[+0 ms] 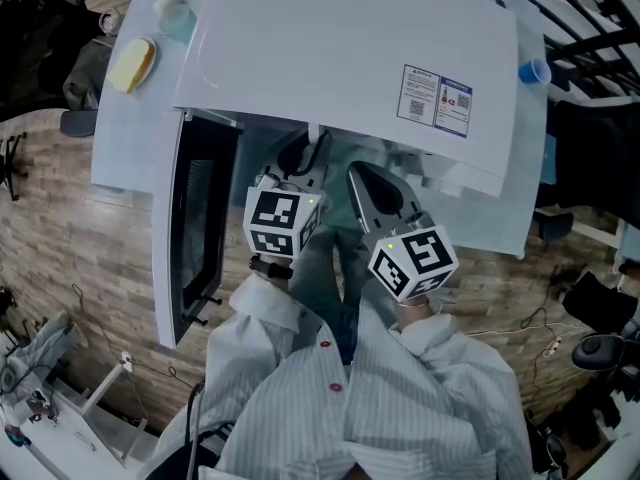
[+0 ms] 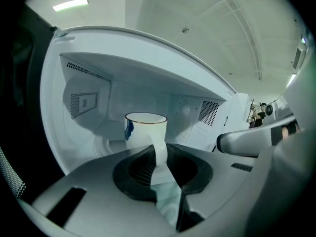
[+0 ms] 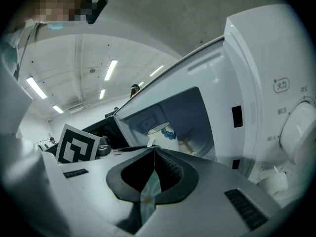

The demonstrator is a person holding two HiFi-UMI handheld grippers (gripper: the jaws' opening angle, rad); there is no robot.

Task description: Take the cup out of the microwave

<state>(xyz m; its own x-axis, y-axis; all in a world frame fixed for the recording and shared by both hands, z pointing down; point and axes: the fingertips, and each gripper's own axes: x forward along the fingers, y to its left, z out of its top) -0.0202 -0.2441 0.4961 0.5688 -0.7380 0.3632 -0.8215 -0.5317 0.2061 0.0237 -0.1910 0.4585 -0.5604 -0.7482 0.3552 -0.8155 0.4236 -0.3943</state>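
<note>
A white cup (image 2: 145,130) with a blue mark and a dark rim stands inside the white microwave (image 1: 350,58), whose door (image 1: 190,228) hangs open to the left. My left gripper (image 2: 159,154) reaches into the cavity, and its jaws are closed on the cup's handle (image 2: 159,149), which runs down between them. In the head view, the left gripper (image 1: 290,173) goes in under the microwave's top, so the cup is hidden there. My right gripper (image 3: 154,149) is shut and empty just outside the opening, to the right of the left one. The cup (image 3: 163,135) shows beyond its tips.
The microwave's control panel with a round dial (image 3: 298,132) is on the right of the opening. On the table behind it lie a yellow object (image 1: 132,63), a pale cup (image 1: 172,10) and a small blue cup (image 1: 533,71). Cables trail over the wooden floor around.
</note>
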